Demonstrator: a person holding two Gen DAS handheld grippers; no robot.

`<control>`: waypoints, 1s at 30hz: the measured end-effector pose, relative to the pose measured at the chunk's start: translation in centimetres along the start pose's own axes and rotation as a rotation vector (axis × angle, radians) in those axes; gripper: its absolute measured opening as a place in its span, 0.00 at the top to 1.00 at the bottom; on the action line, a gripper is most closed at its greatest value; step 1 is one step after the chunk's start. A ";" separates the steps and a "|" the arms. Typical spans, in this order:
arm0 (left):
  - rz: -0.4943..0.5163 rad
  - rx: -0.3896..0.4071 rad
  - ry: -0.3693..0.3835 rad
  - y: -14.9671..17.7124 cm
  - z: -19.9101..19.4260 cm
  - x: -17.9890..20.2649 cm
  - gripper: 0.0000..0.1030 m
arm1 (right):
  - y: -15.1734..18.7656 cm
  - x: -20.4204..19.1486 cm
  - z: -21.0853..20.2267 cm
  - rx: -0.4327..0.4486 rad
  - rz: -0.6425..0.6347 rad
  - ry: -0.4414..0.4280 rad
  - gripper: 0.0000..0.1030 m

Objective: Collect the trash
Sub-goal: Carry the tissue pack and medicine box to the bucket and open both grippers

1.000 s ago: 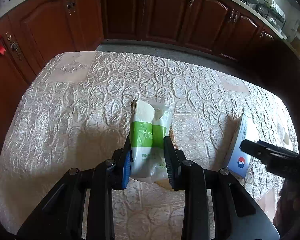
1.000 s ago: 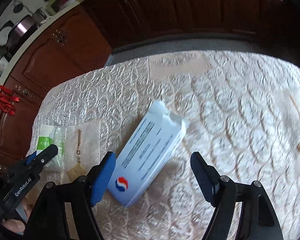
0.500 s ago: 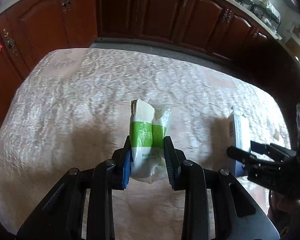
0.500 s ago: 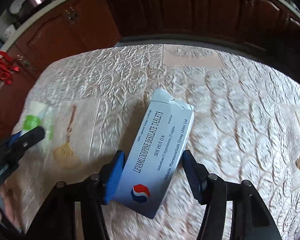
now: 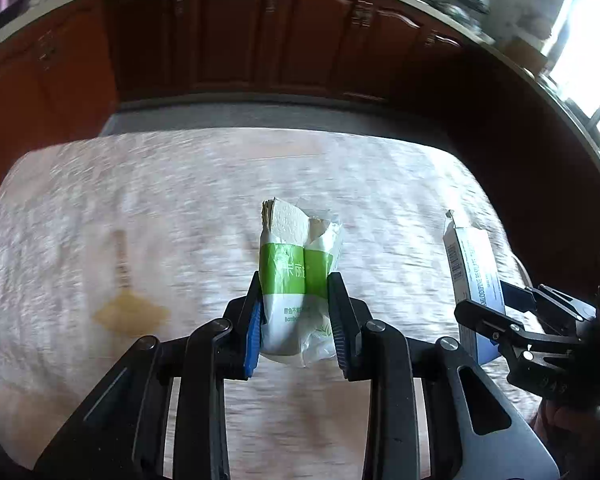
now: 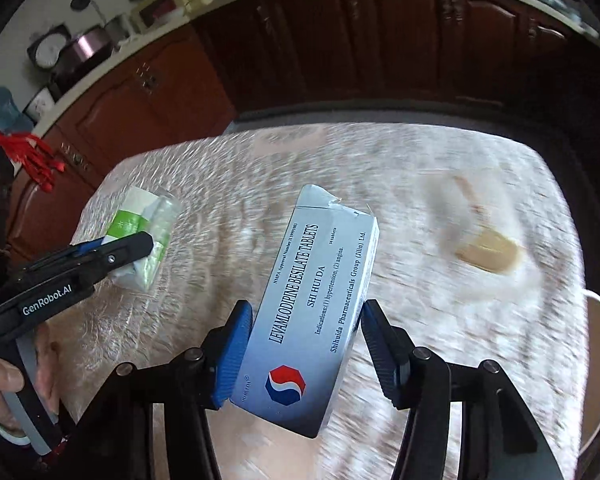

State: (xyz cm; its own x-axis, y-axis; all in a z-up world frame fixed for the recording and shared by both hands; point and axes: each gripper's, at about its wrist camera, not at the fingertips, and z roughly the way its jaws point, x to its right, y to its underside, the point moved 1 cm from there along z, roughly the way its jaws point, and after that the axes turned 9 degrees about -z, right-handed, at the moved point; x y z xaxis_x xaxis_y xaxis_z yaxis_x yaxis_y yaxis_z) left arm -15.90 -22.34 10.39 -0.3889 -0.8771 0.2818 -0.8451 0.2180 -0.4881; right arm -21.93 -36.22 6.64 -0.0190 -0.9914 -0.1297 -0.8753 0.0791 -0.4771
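Left wrist view: the green-and-white tissue pack (image 5: 298,280) is sitting between the left gripper (image 5: 296,312) pads, pinched narrowly.

Right wrist view: the Levamlodipine tablet box (image 6: 312,312) is standing tilted between the right gripper (image 6: 306,344) pads, which are clamping it half-wide above the tablecloth (image 6: 440,320).

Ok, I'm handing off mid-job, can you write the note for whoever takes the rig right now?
Left gripper: shut on the tissue pack, off the table.
Right gripper: shut on the tablet box, also lifted.
Done: both pieces picked up.
Left: bin both; no bin is in view. A tan smudge on the cloth is too blurred to identify; check it.
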 end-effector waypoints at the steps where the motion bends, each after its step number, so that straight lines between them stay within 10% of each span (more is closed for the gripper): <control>1: 0.021 -0.005 0.012 0.2 0.1 1.6 0.74 | 0.5 0.8 -0.8 0.008 0.012 0.010 0.47; 16: 0.261 -0.069 0.146 2.7 3.3 20.2 0.74 | 9.4 16.7 -11.8 0.095 0.272 0.213 0.47; 30: 0.316 -0.184 0.244 5.1 8.3 29.9 0.74 | 14.6 25.1 -12.3 0.009 0.396 0.348 0.47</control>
State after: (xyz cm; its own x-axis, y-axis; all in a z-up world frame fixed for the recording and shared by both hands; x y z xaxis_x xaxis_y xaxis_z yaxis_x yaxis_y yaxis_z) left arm -28.75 -50.99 9.48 -0.6953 -0.6332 0.3400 -0.7134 0.5509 -0.4330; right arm -41.13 -61.20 7.16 -0.5083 -0.8612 -0.0055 -0.7644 0.4541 -0.4578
